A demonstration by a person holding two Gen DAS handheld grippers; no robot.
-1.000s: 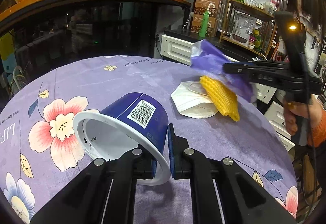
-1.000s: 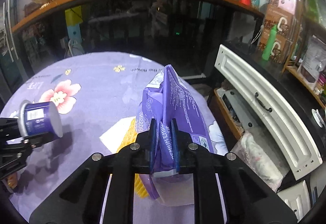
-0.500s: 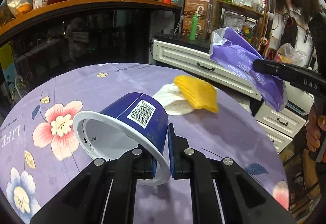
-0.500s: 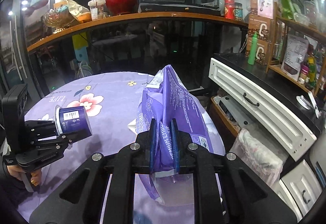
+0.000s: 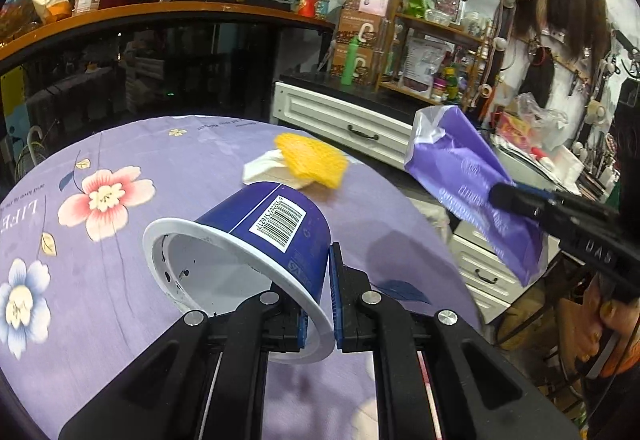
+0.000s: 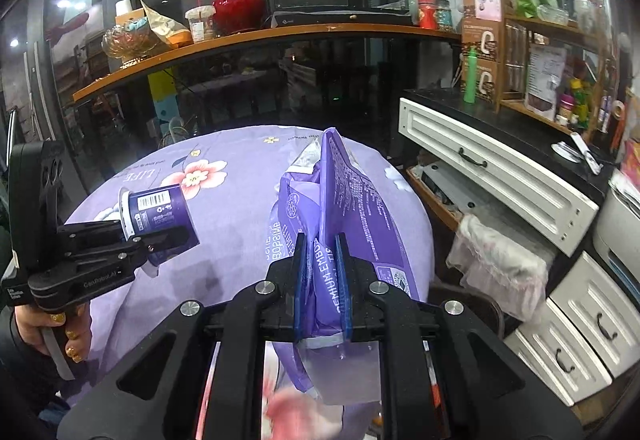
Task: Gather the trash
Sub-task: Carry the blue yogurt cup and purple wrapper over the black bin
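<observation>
Two handheld claws hover above a round desk [image 5: 120, 248] covered in a purple flowered cloth. The left claw [image 5: 318, 304] is clamped on the rim of an empty blue paper cup [image 5: 256, 240], which lies tilted on its side in the air with its white inside facing the camera. The right claw [image 6: 322, 280] pinches a crumpled purple plastic wrapper [image 6: 344, 199], held over the desk's right edge. On the desk's far side lie a yellow foam net [image 5: 312, 159] and, partly under it, a white paper piece [image 5: 268, 169].
</observation>
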